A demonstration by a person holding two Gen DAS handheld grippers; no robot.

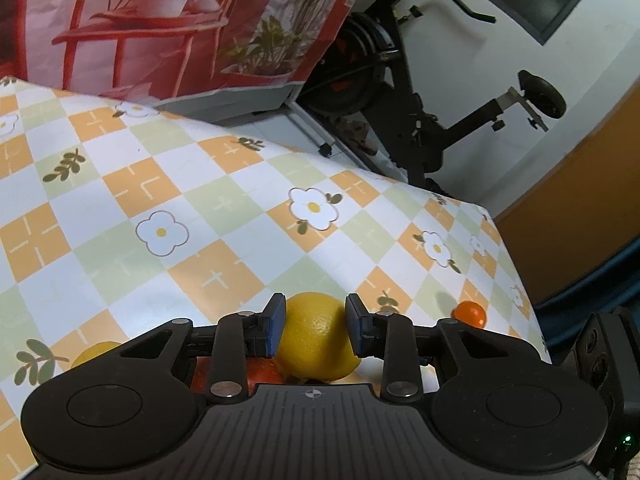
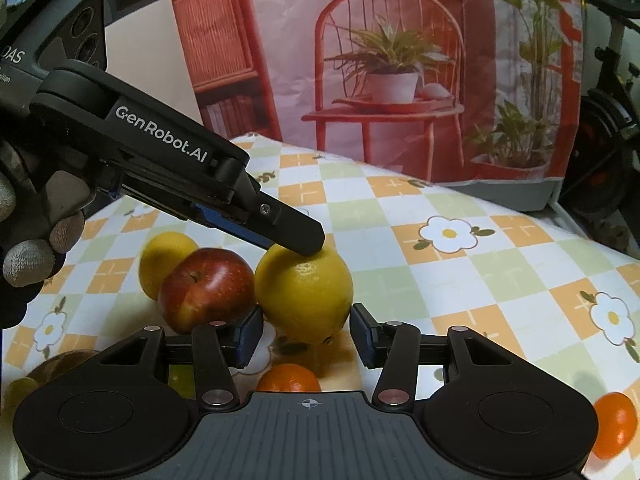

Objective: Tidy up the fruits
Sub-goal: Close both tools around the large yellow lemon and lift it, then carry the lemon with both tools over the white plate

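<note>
A yellow lemon [image 1: 320, 340] lies on the checkered tablecloth [image 1: 200, 208], and my left gripper [image 1: 316, 324] is shut on it, blue pads pressing its two sides. In the right wrist view the left gripper's fingertips [image 2: 308, 240] come down on top of that lemon [image 2: 304, 296]. A red apple [image 2: 204, 288] touches the lemon's left side, with a second lemon [image 2: 164, 256] behind it. My right gripper [image 2: 307, 336] stands open just before the held lemon, pads clear of it. A mandarin [image 2: 288, 378] lies under the right gripper, and another mandarin [image 2: 614, 424] sits at the right.
A red printed backdrop [image 2: 400, 60] hangs behind the table. A black exercise bike [image 1: 420, 112] stands past the table's far right corner. A gloved hand [image 2: 28, 264] holds the left gripper. A brownish fruit [image 2: 60, 360] shows at the lower left.
</note>
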